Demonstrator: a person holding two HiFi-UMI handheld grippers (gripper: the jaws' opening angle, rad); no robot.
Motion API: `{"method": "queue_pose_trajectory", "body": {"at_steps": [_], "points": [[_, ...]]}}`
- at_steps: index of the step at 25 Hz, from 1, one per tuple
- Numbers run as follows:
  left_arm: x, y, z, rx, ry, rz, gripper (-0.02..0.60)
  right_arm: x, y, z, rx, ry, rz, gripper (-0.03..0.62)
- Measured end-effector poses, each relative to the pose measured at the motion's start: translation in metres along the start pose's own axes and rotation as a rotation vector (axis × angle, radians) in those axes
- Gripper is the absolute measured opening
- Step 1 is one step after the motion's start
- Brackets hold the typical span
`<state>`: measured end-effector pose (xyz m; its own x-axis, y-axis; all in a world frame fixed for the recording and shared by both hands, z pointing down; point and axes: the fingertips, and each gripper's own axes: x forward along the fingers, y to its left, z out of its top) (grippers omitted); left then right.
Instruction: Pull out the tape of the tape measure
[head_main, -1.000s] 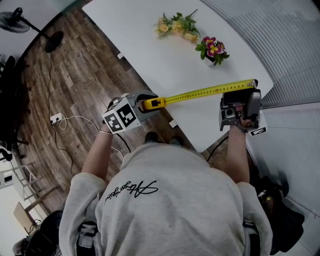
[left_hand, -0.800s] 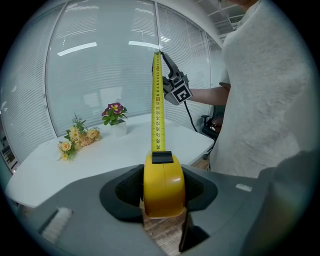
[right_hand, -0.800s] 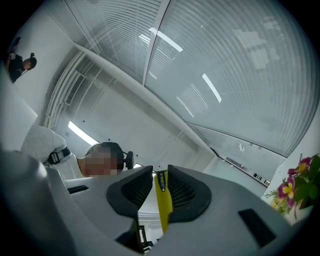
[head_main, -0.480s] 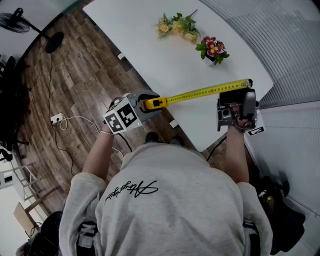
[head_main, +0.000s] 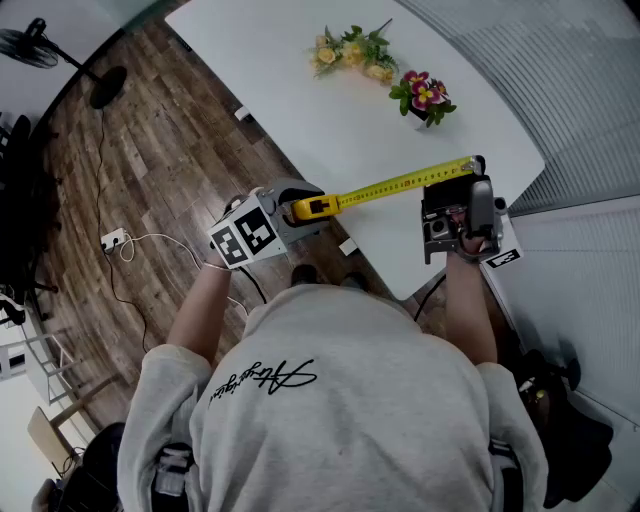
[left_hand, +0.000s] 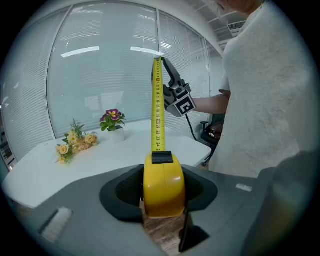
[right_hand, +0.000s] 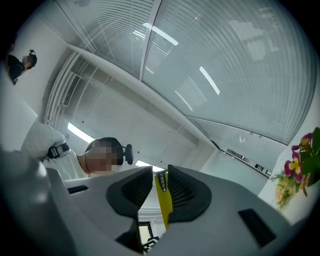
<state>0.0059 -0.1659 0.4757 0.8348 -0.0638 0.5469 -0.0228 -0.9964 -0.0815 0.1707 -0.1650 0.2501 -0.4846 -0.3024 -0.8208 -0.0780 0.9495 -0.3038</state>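
A yellow tape measure case (head_main: 312, 207) sits between the jaws of my left gripper (head_main: 296, 214), which is shut on it just off the near edge of the white table (head_main: 290, 90). In the left gripper view the case (left_hand: 163, 184) fills the gap between the dark pads. The yellow tape (head_main: 400, 184) runs out from the case, over the table's corner, to my right gripper (head_main: 466, 176). That gripper points upward and is shut on the tape's end (right_hand: 163, 196), which shows edge-on between its ribbed pads. The right gripper (left_hand: 176, 98) also shows at the tape's far end in the left gripper view.
A bunch of yellow flowers (head_main: 355, 50) and a small pot of pink flowers (head_main: 425, 98) lie on the far part of the table. A fan (head_main: 40, 45) and a power strip (head_main: 112, 237) with its cable stand on the wooden floor to the left.
My right gripper has shifted left, toward the left gripper, still gripping the tape's end. The left gripper and the case have hardly moved.
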Motion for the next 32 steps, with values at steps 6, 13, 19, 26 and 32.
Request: {"method": "queue_pose_trajectory", "body": {"at_steps": [6, 13, 19, 26, 32], "points": [[0.002, -0.001, 0.005, -0.001, -0.017, 0.001, 0.173, -0.002, -0.001, -0.014, 0.012, 0.035, -0.011, 0.094], [0.002, -0.002, 0.014, 0.006, -0.034, -0.004, 0.173, -0.003, 0.000, -0.025, 0.016, 0.056, -0.019, 0.094], [0.004, 0.000, 0.026, 0.011, -0.069, -0.006, 0.173, -0.004, -0.002, -0.041, 0.020, 0.104, -0.031, 0.092], [0.005, 0.005, 0.032, 0.011, -0.090, -0.006, 0.173, -0.011, -0.009, -0.053, 0.040, 0.133, -0.047, 0.091], [0.007, 0.005, 0.036, 0.011, -0.102, -0.009, 0.173, -0.012, -0.011, -0.061, 0.041, 0.163, -0.066, 0.089]]}}
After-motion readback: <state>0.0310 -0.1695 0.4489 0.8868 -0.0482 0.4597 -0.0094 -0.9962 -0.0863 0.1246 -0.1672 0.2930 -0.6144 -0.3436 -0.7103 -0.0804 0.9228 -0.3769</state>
